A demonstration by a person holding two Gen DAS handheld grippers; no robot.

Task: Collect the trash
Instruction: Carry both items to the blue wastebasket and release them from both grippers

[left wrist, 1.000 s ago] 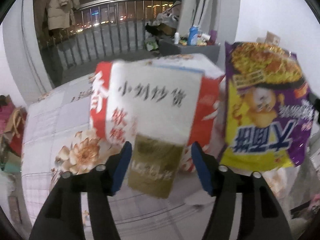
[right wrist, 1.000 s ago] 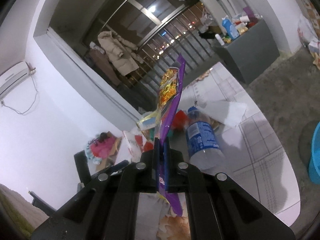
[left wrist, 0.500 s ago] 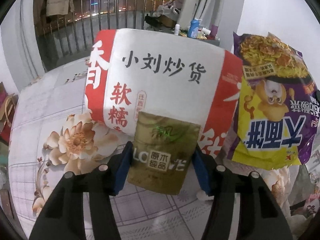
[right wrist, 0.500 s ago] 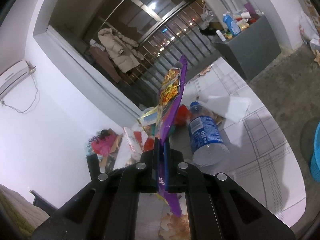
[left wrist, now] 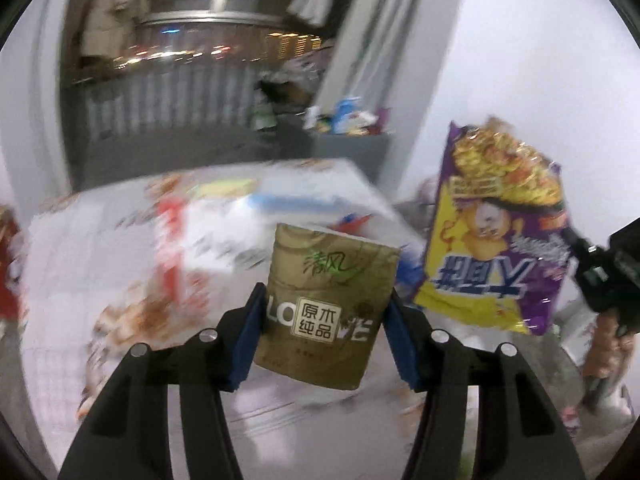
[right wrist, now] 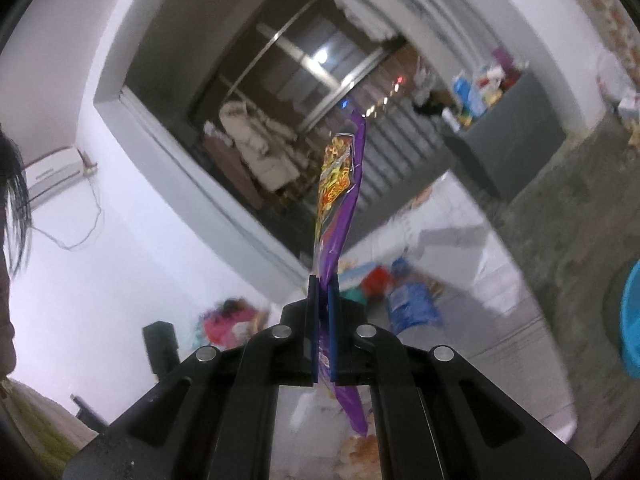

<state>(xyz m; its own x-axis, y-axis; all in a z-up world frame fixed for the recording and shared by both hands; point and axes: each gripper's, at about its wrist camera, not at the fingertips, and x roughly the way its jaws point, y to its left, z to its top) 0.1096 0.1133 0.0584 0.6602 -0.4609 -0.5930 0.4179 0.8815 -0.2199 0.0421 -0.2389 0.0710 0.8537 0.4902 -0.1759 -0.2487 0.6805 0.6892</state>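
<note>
Left tool squeezes gold tissue pack; right tool pinches purple noodle bag. Bin probably elsewhere; keep both squeezes tight.

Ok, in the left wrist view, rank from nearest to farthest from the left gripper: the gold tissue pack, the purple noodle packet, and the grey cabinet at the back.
1. Gold tissue pack: held between the left gripper fingers, centre.
2. Purple noodle packet: to the right, held up by the right gripper.
3. Grey cabinet: far back, right of centre, with bottles on top.
</note>
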